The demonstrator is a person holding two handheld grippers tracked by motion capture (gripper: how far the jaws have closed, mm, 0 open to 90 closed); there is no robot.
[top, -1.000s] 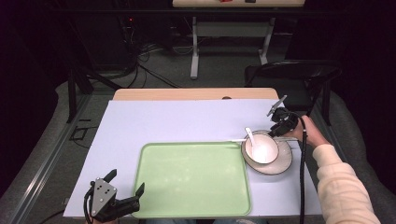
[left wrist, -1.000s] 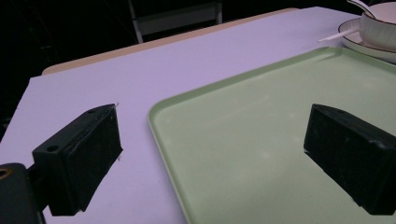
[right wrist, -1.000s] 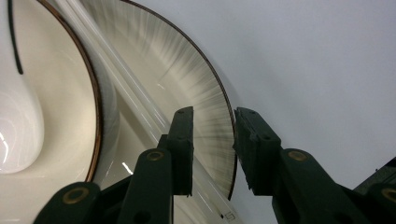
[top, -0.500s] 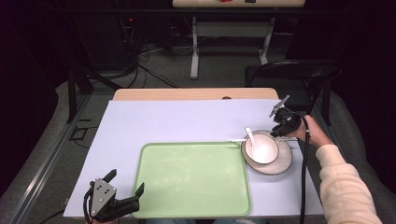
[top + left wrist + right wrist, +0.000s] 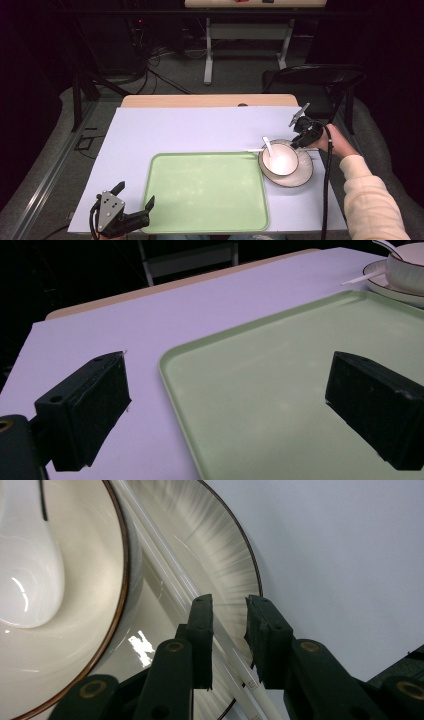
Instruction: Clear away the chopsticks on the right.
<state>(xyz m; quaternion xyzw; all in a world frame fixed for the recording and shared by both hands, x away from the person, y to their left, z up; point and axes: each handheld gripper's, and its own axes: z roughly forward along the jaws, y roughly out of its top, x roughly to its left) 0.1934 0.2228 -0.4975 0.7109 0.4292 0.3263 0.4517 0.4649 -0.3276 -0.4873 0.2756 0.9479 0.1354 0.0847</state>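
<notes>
- The right hand-held gripper (image 5: 227, 602) hangs over the plate's (image 5: 220, 555) rim; its jaws have just been closing, a narrow gap left, the white chopsticks (image 5: 165, 575) between them, contact unclear.
- The chopsticks lie across the plate beside the bowl (image 5: 278, 159), which holds a spoon (image 5: 268, 145).
- The left hand-held gripper (image 5: 225, 405) is wide open over the green tray's (image 5: 280, 370) corner on the tabletop (image 5: 200, 130), holding nothing.

Chopsticks (image 5: 165, 575) cut by the right gripper view's edges, partly behind the right tool (image 5: 229, 607)
</notes>
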